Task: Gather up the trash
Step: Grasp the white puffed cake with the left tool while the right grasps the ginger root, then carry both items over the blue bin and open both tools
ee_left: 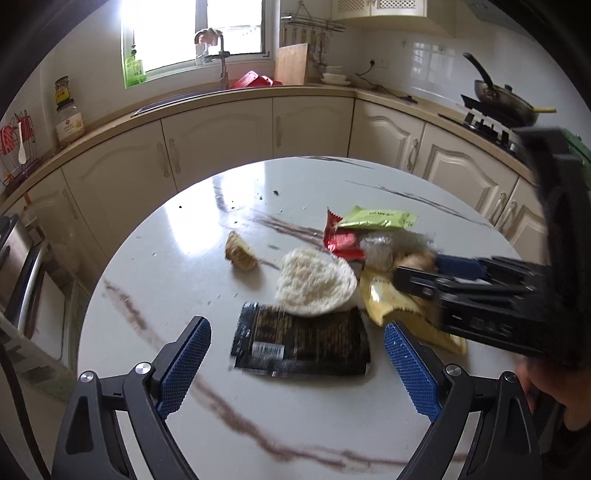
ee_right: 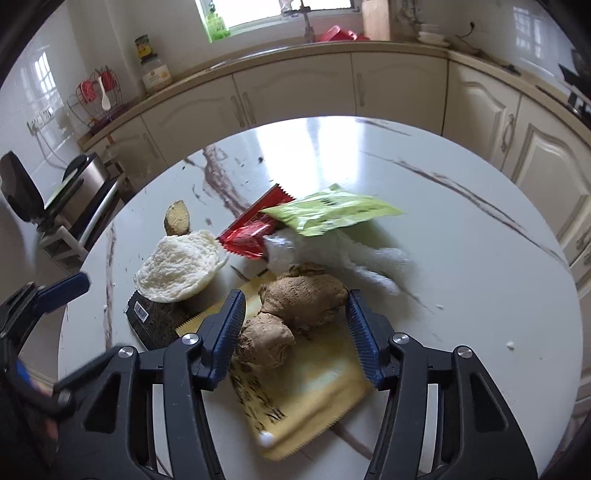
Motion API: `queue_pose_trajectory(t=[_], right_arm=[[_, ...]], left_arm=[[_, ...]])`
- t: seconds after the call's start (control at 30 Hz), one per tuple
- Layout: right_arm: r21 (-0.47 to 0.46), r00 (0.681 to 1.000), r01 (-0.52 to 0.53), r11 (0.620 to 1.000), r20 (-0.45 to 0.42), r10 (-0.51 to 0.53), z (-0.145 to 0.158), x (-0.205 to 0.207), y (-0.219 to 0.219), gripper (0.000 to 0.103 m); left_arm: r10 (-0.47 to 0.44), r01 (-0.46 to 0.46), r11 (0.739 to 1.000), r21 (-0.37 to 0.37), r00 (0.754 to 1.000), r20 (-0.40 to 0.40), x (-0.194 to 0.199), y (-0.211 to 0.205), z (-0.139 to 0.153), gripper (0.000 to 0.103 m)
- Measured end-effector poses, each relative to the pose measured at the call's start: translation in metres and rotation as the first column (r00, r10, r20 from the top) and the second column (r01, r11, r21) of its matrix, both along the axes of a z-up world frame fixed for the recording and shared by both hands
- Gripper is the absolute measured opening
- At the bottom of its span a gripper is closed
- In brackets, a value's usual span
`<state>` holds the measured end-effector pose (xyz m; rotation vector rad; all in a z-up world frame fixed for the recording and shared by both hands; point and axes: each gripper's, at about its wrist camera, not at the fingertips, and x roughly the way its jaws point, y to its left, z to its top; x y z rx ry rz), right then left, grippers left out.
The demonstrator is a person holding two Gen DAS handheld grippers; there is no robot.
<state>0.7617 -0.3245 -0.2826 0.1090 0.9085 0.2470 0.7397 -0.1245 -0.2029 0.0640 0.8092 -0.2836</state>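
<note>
1. The place was a home kitchen, seen through two wide, curved fisheye views.
2. Cream cabinet doors with arched panels and metal handles ran under a beige countertop that wrapped around the room.
3. A tall tap stood at a sink below a bright window.
4. A wok sat on a gas hob at the right, against white wall tiles.
5. A wooden cutting board, stacked white dishes and a large lidded jar stood along the counter.
6. A round white table with dark marble veining filled the foreground, carrying food wrappers and scraps.
</note>
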Motion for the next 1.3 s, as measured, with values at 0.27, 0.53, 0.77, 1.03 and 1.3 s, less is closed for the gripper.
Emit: queue_pose_trajectory(t=[0.27, 0.53, 0.77, 1.03, 1.3], right_arm=[[0.009, 1.0, 0.016, 1.0, 0.019, -0.016, 0.01, -0.018, -0.036, 0.034], [0.054, 1.0, 0.021, 0.998, -0.01, -0.021, 0.005, -0.021, -0.05, 0.046], [0.014, 1.0, 0.02, 1.0, -0.013, -0.02, -0.006, -0.021, -0.035, 0.06], [-0.057, 1.0, 0.017, 0.998, 0.025, -0.016, -0.004, -0.026, -0.04, 0.047], [-0.024, 0.996, 0.033, 0.999, 0.083, -0.031, 0.033, -0.059, -0.045, 0.047]], left_arm=[[-0.004, 0.008, 0.999, 0.049, 0.998, -0.063, 0.05, -0.029, -0.023, 0.091], [-0.012, 0.014, 0.999, 0.035, 0.998, -0.062, 0.067, -0.034, -0.028, 0.049], [-0.013, 0.013, 1.0, 0.002, 1.0, -0.013, 0.038, -0.022, -0.015, 0.048], [-0.039, 0.039, 0.999, -0.034, 0.999, 0.006, -0.002, -0.005, 0.004, 0.048], [-0.048, 0.052, 0.994, -0.096, 0.998, 0.045, -0.053, 0.019, 0.031, 0.048]])
